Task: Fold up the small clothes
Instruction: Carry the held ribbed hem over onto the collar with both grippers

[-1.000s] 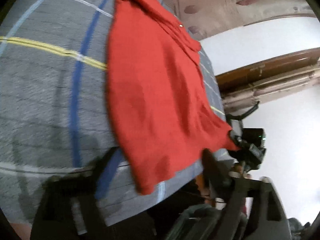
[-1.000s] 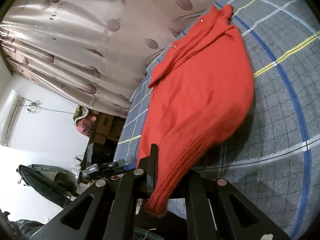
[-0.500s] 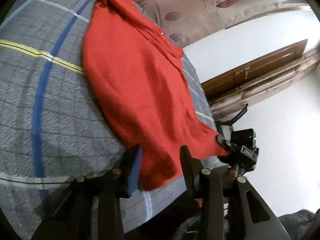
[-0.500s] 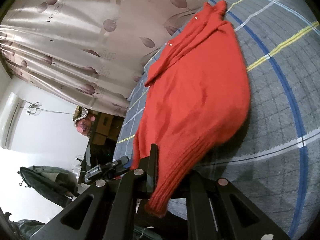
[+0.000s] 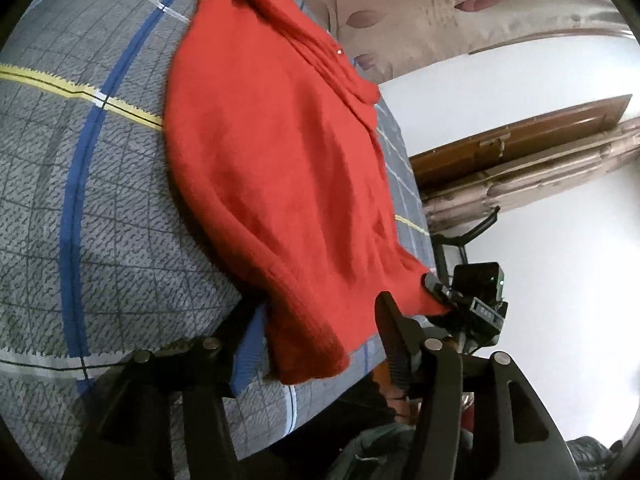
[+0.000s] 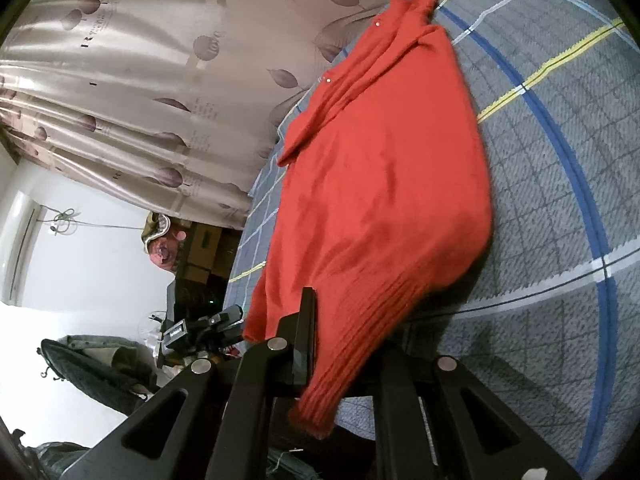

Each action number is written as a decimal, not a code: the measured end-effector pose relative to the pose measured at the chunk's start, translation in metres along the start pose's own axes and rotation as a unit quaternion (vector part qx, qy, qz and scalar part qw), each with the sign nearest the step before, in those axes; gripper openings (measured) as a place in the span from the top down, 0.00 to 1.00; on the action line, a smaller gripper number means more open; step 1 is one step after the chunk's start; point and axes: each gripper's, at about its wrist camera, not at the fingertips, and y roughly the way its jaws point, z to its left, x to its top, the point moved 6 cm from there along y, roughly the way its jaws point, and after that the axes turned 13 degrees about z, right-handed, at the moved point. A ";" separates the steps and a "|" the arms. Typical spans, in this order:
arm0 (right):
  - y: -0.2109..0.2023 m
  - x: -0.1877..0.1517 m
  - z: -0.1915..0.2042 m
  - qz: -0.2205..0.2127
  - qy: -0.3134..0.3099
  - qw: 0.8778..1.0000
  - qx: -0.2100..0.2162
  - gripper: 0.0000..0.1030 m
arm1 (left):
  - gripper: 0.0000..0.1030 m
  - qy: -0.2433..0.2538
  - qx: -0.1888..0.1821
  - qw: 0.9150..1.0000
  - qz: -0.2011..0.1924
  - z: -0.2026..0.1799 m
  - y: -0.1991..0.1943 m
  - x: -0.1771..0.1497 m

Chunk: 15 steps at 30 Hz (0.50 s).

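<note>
Around your red sweater lies the grey plaid bedspread; beyond it hangs a leaf-print curtain with lettering you can read only as "Rom…" and "feel". A brown door stands past the bedspread's edge. The sweater lies spread across the bedspread. Your left gripper has its jaws opening, the ribbed hem corner hanging between them. Your right gripper pinches the other hem corner tight.
</note>
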 end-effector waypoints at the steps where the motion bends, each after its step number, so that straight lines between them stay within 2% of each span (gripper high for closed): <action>1: 0.001 0.000 0.000 0.001 0.000 1.000 0.000 0.90 | 0.39 0.000 0.002 1.000 -0.001 0.000 -0.001 -0.001; 6: 0.005 0.001 -0.004 0.010 0.003 1.000 -0.002 0.89 | 0.36 -0.015 0.011 1.000 -0.009 0.003 -0.011 -0.003; 9: 0.008 0.000 -0.007 0.013 0.006 1.000 -0.004 0.84 | 0.34 -0.017 -0.003 1.000 -0.011 0.004 -0.016 -0.003; 11: 0.010 0.000 -0.010 0.015 0.012 1.000 -0.001 0.77 | 0.33 -0.013 -0.006 1.000 -0.009 0.002 -0.016 -0.002; 15: 0.013 -0.001 -0.015 0.017 0.012 1.000 0.000 0.75 | 0.33 0.007 -0.005 1.000 -0.019 -0.004 -0.010 0.004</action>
